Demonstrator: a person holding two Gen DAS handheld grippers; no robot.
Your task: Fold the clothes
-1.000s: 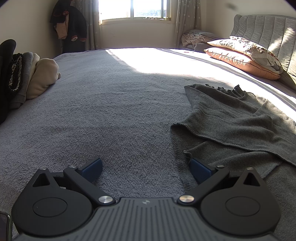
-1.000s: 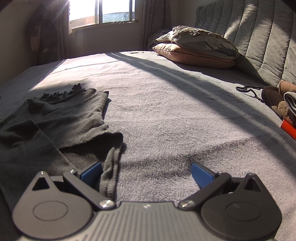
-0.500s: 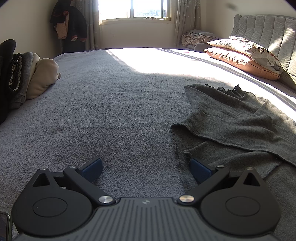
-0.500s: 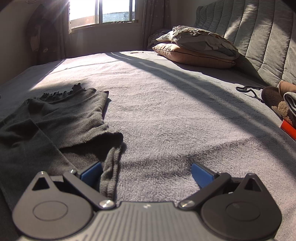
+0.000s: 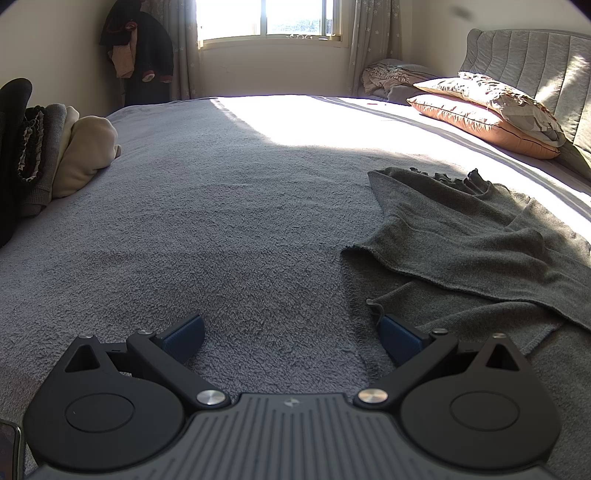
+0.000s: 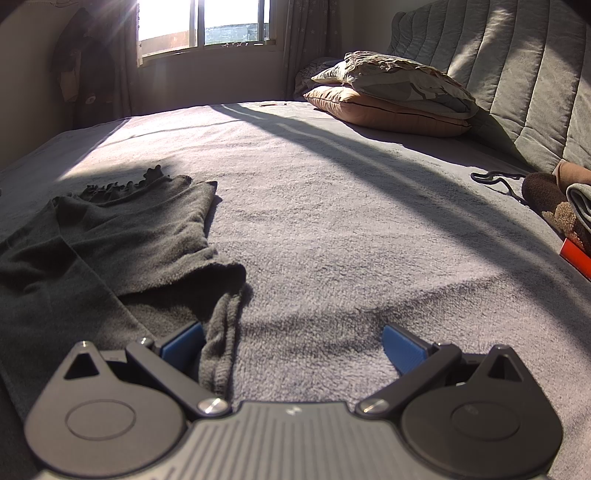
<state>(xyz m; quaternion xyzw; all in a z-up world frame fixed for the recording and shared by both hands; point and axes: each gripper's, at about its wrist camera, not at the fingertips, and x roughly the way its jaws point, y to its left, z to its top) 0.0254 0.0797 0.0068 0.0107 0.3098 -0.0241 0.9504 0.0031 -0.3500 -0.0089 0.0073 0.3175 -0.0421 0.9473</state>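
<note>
A bedroom with a sunlit window [image 5: 267, 18] at the far wall contains a bed covered by a grey fleece blanket [image 5: 221, 221], which serves as the work surface; a padded grey headboard [image 6: 498, 74] stands along the bed's right side. Two stacked pillows [image 5: 487, 107] lie against the headboard near the far right corner of the bed. A pile of folded clothes [image 5: 48, 155] sits at the left edge of the bed. The dark grey garment [image 5: 480, 240], with a ruffled trim at its far end, lies partly folded over itself on the blanket between the two grippers. The left gripper [image 5: 291, 336] rests low over the blanket with its jaws spread wide; its right blue pad [image 5: 400, 341] touches the garment's near left edge, and nothing is clamped. The right gripper [image 6: 291, 343] is likewise spread wide; a narrow strip of the same garment [image 6: 122, 236] lies just inside its left blue pad [image 6: 183, 345], not pinched. A brown plush item [image 6: 550, 203] and a red object [image 6: 576, 256] lie at the right edge of the bed.
</note>
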